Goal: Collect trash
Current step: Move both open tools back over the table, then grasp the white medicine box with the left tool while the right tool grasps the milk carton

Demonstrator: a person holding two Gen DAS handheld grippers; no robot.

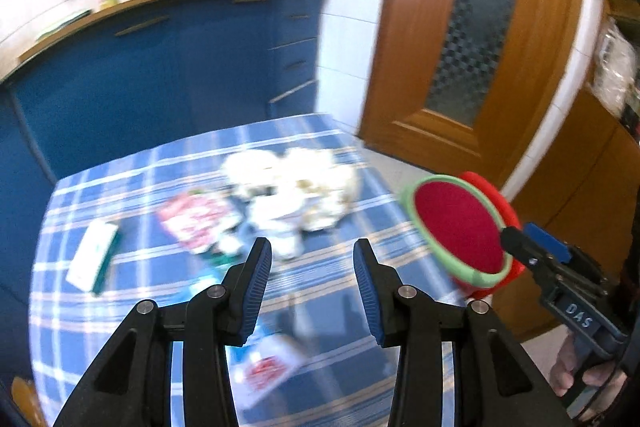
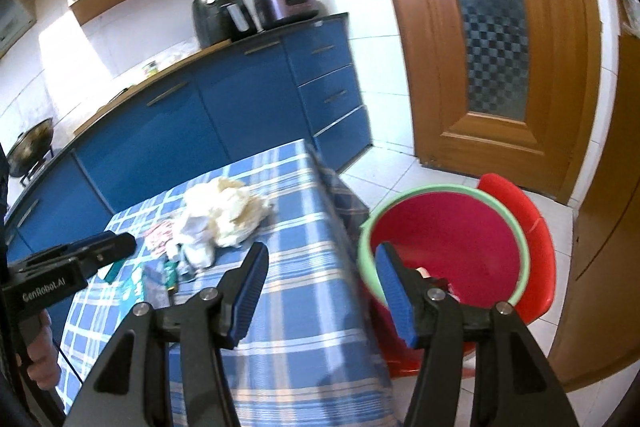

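The room is a kitchen. A wooden door with a patterned glass panel stands at the right, and a run of blue cabinets carries a black air fryer and a dark cooker on its top.

In front of the cabinets stands the desk, covered with a blue and white checked cloth. Just off its right edge a red bin with a pale green rim sits on a red stool, its mouth tilted towards the camera. Some scraps lie at its bottom, mostly hidden behind the right fingers.

The trash is still on the desk. A heap of crumpled white and cream paper lies near the far end. Beside it, towards the near side, lie a red and white wrapper and a white and green box; another red-printed wrapper lies close under the left tongs. These are blurred in the left wrist view, so finer detail cannot be told.

The left tongs hang over the desk with the jaws partly apart and nothing between them. The right tongs stand a little wider, also empty, straddling the desk's right edge with one blue pad in front of the bin's rim. A hand grips the handle of the right tongs at the lower right of the left wrist view.
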